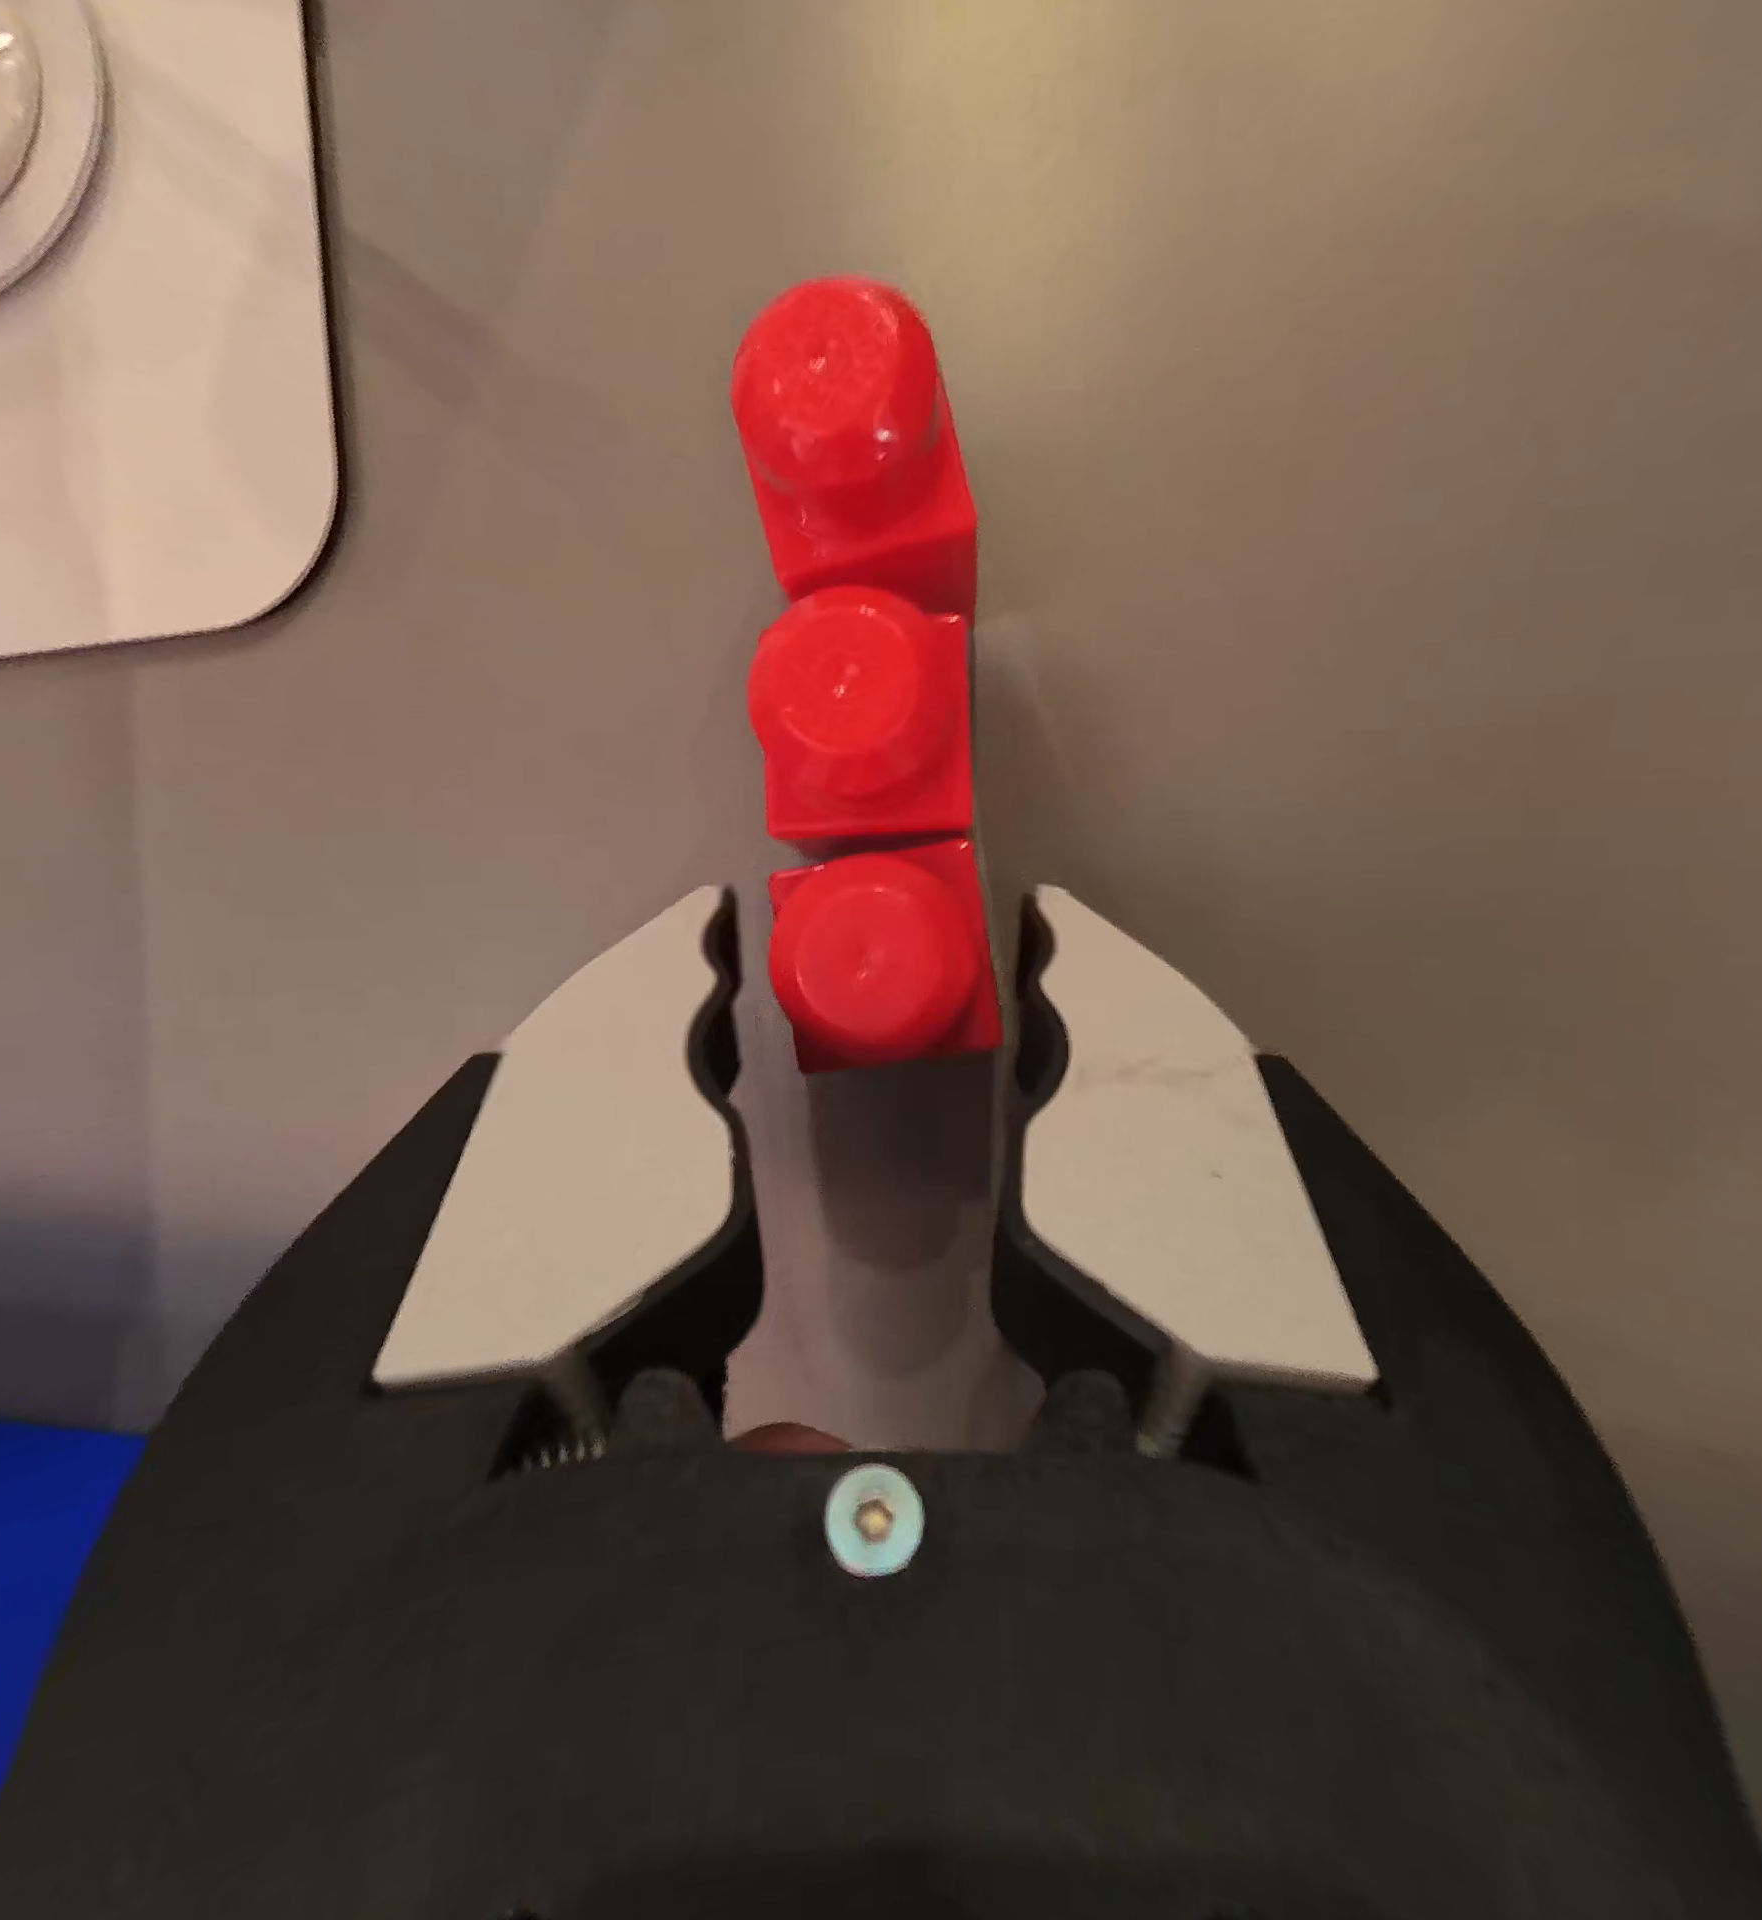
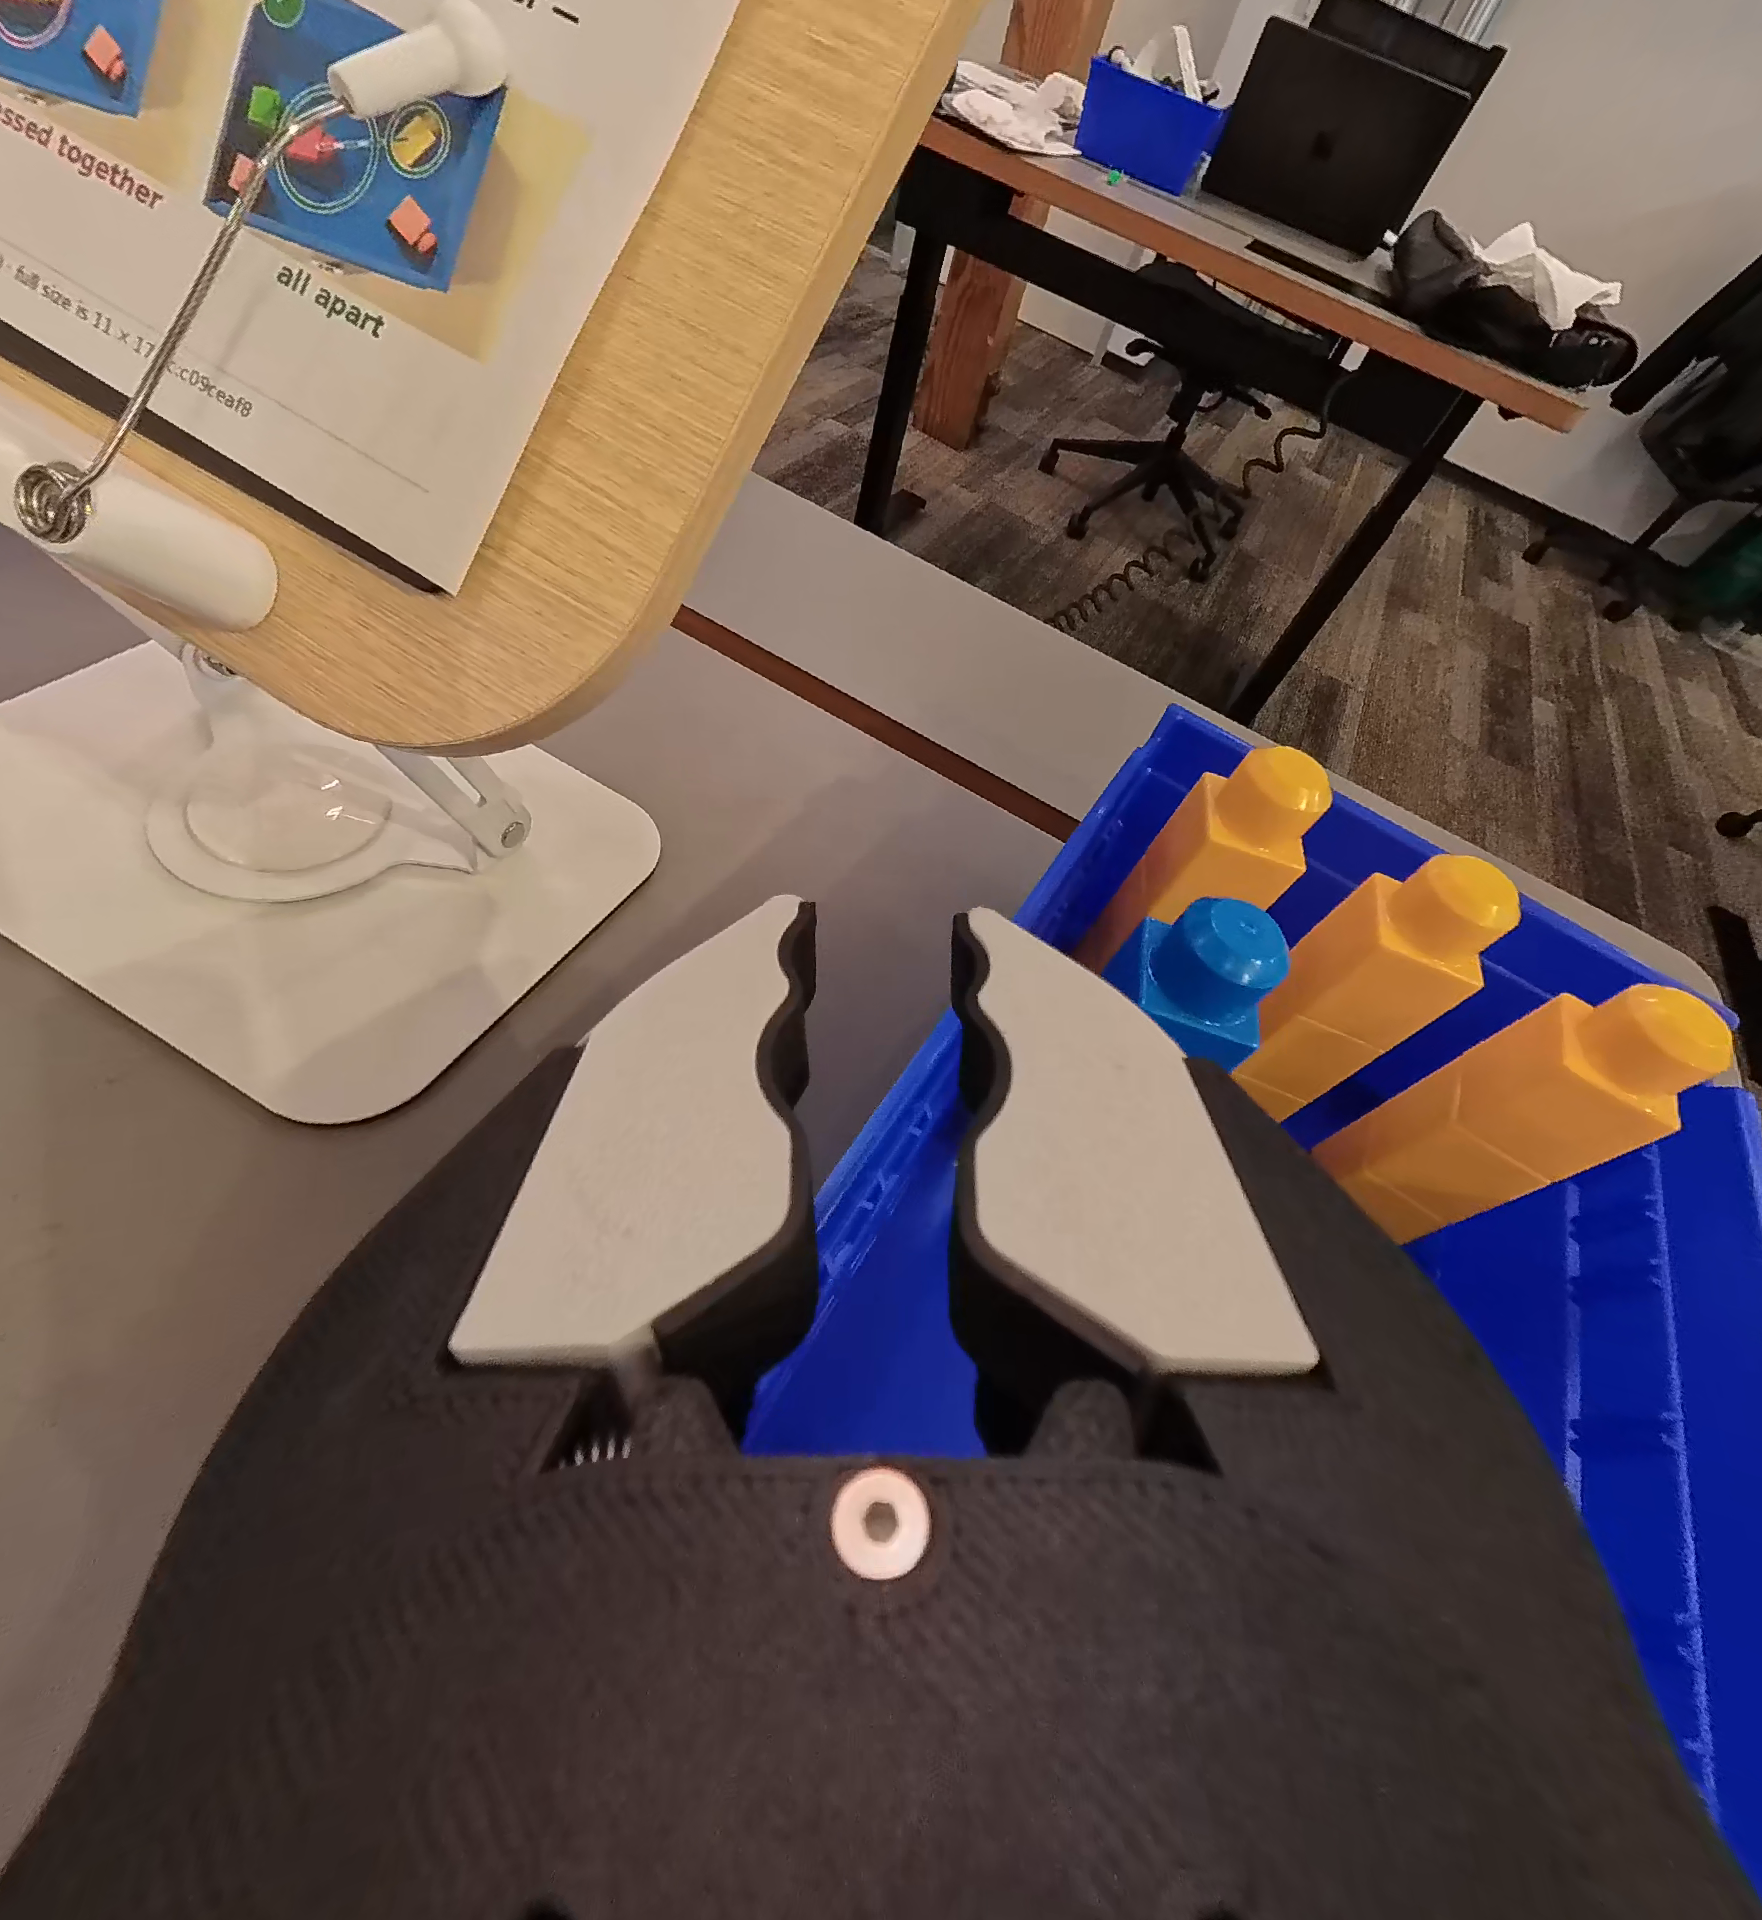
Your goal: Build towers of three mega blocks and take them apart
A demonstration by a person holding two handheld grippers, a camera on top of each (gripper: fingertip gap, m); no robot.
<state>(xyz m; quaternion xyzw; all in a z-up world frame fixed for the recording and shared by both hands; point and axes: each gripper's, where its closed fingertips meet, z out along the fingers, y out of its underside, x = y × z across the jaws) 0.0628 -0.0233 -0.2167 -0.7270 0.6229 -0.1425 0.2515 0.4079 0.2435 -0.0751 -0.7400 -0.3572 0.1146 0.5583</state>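
Standing apart on the grey table [image 1: 1376, 520], 3 red blocks [image 1: 861, 717] are awaiting stacking; the left gripper [image 1: 882, 977] is straddling the nearest, jaws spread, untouching. The right gripper [image 2: 882, 997] is hovering empty beside 3 orange towers [image 2: 1376, 997] in the blue bin [image 2: 1635, 1351].

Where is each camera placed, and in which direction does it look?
Left wrist view: sits on the left gripper, looks down at the grey table and three red blocks in a row; its open fingers flank the nearest block.
Right wrist view: sits on the right gripper, looks across the table toward the blue bin with orange towers; its fingers are open.
Shared: the table and the white stand base.
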